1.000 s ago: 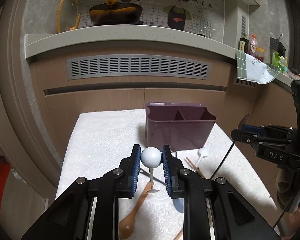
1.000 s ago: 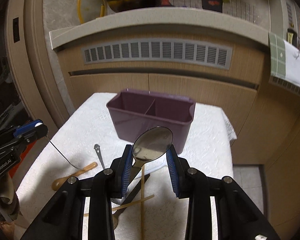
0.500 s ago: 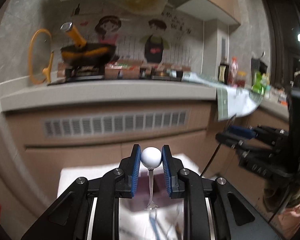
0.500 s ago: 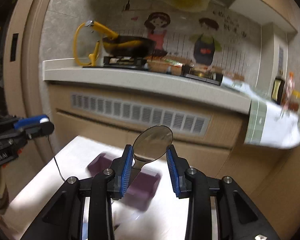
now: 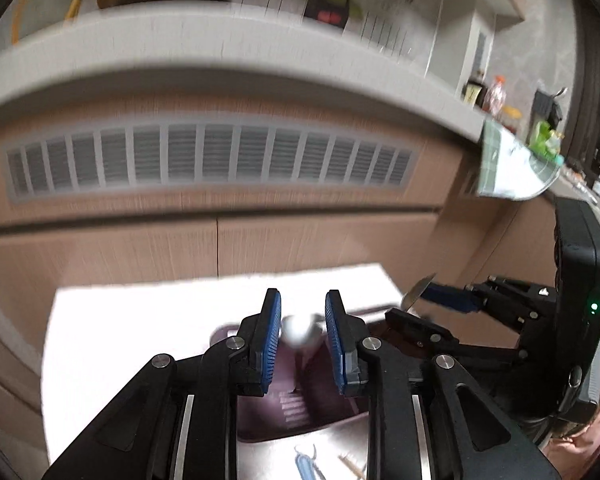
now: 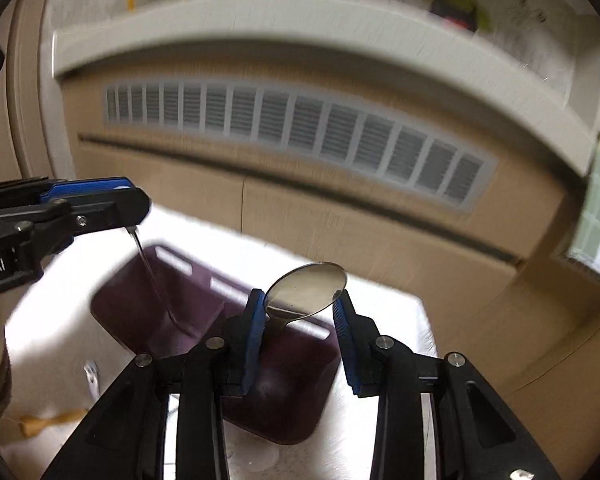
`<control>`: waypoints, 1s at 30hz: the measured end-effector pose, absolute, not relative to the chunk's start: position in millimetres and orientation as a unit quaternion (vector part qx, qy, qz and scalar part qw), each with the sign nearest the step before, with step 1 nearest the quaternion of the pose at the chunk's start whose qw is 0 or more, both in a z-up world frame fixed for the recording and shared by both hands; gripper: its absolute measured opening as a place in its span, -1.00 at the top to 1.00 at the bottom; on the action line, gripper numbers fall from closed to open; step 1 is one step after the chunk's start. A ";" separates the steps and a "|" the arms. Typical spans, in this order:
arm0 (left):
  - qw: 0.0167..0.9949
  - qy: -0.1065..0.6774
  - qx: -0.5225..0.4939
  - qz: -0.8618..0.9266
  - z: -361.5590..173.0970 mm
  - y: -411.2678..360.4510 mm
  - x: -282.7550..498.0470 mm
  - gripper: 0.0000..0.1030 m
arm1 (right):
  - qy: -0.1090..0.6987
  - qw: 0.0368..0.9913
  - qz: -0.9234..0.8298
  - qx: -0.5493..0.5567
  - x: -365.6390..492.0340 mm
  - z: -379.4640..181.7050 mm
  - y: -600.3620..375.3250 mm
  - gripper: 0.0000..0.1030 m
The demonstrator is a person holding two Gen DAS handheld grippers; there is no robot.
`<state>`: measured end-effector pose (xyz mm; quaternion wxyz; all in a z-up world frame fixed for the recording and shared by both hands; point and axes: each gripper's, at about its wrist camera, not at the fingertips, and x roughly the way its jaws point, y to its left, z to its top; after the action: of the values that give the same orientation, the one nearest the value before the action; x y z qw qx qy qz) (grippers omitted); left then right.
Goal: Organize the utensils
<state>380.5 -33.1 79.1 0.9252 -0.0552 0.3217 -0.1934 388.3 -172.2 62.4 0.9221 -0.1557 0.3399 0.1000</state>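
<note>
metal spoon [image 6: 306,290] in right tongs [image 6: 300,316], left tongs [image 5: 302,330] pinch white spoon [image 5: 298,330], purple caddy [image 6: 140,304], white-cloth table [image 5: 140,312], kitchen cabinets [image 5: 100,248]

Metal spoon [image 6: 306,294] between right gripper [image 6: 300,316] fingers [image 6: 254,332] above purple caddy [image 6: 204,344]

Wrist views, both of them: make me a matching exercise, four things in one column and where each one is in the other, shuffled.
Things:
1. white spoon
2. metal spoon
3. wooden spoon
4. purple caddy

Places:
A. lying flat on the white cloth
B. in the right gripper
C. standing below both grippers
D. in the left gripper

Pairs: 1-D, 2-B, 3-A, 4-C
</note>
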 end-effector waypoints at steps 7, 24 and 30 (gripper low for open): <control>0.936 0.314 -0.042 -0.155 72.3 -22.9 349.7 -0.03 | 0.282 0.944 0.041 -0.167 342.9 75.9 -186.8 -0.91; 0.913 0.400 -0.003 -0.081 -13.7 4.1 211.0 -0.55 | 0.385 0.913 0.025 -0.132 216.5 -8.2 -201.8 -0.74; 0.893 0.443 -0.034 -0.070 -49.1 17.1 181.7 -0.55 | 0.484 0.869 0.098 -0.036 203.8 -38.4 -196.0 0.88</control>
<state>181.7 17.1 -49.1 0.8932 -0.0344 0.4428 -0.0702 203.8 -196.0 -38.4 0.8687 -0.0363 0.4843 0.0980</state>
